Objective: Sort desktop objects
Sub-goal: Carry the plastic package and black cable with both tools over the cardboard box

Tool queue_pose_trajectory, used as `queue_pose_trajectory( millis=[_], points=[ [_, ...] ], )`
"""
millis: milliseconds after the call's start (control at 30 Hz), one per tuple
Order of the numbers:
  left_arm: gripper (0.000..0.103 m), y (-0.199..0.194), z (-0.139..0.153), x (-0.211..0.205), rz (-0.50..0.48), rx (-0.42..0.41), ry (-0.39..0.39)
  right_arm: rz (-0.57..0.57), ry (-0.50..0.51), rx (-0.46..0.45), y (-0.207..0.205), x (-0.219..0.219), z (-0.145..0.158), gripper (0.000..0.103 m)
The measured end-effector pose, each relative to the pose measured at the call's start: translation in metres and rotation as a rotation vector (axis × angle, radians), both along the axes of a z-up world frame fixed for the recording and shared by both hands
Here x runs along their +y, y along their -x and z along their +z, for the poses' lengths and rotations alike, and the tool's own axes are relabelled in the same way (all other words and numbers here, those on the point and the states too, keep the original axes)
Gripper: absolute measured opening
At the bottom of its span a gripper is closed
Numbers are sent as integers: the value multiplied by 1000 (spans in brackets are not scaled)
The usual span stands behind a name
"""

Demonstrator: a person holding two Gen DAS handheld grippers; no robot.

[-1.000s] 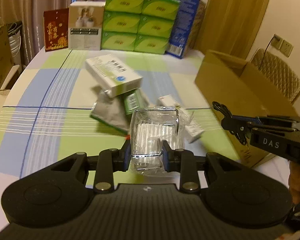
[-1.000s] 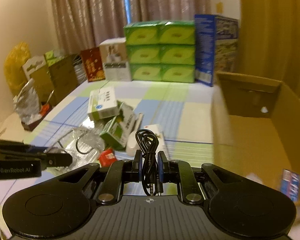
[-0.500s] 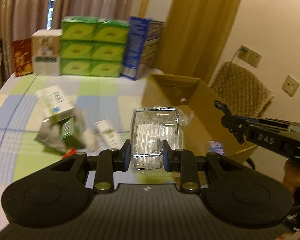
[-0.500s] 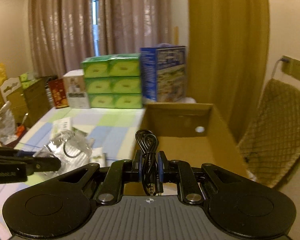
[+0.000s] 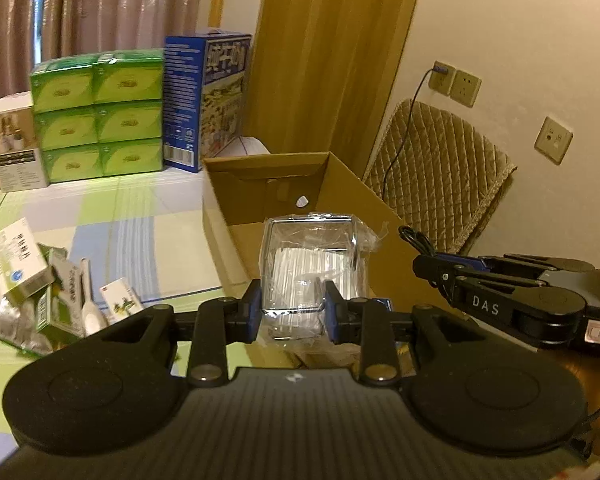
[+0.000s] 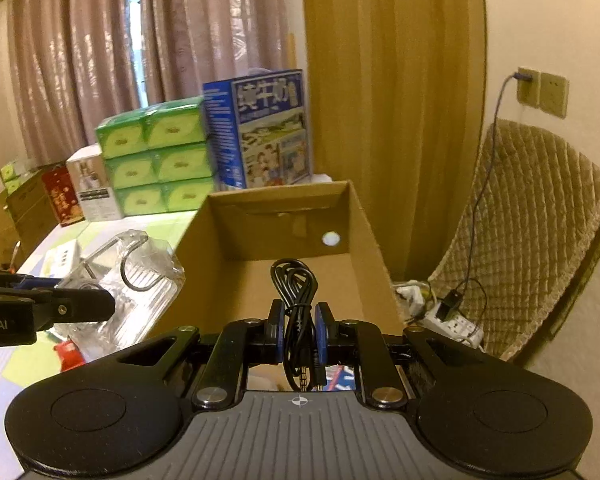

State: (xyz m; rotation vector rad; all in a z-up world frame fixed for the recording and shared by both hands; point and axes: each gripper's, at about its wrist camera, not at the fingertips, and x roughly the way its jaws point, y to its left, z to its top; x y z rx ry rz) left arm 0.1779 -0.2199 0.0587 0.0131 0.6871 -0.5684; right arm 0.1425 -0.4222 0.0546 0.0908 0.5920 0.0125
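- The left gripper (image 5: pixel 292 307) is pinched tight on a clear plastic pack (image 5: pixel 314 270). The pack has white sticks inside.
- In the left camera, the pack sits right in the middle. It hangs over the near left edge of the open cardboard box (image 5: pixel 340 184).
- The right gripper (image 6: pixel 298 334) is squeezed shut on a coiled black cable (image 6: pixel 296 284). The cable loops stick up past the fingers. Its little metal plugs hang down below them.
- In the right camera, the cable is in front of the open box (image 6: pixel 364 240), at 12 o'clock from the gripper.
- In the left camera, the right gripper (image 5: pixel 420 258) shows at 3 o'clock, with a bit of the black cable (image 5: pixel 414 238) at its tip.
- In the right camera, the left gripper (image 6: pixel 100 304) comes in at 9 o'clock, and the clear pack (image 6: pixel 132 280) is just beside the left wall of the box.
- A pile of small boxes and packets (image 5: pixel 48 292) lies on the checked tablecloth (image 5: pixel 140 240) at 9 o'clock in the left camera, well apart from the cardboard box.
- Stacked green boxes (image 5: pixel 98 112) and a tall blue box (image 5: pixel 204 96) stand at the far end of the table, at 11 o'clock.
- A padded chair (image 6: pixel 532 232) stands by the wall at 3 o'clock in the right camera.
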Motion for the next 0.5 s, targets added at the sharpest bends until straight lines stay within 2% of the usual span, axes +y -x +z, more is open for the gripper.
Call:
queue_pose_trajectory(
  millis=[300,367,500],
  points=[
    [26,-24,-27,-36,-43,45,-27,-24,-23,23,-12,-22,-15,12],
    [28,-28,-34,-41,-65,54,-33,-26,-29,29,-15,-24,-18,12],
    [28,-34,-42,-42,-51,46,-37,-19,-29,36,-18,-23,-22,12]
  ],
)
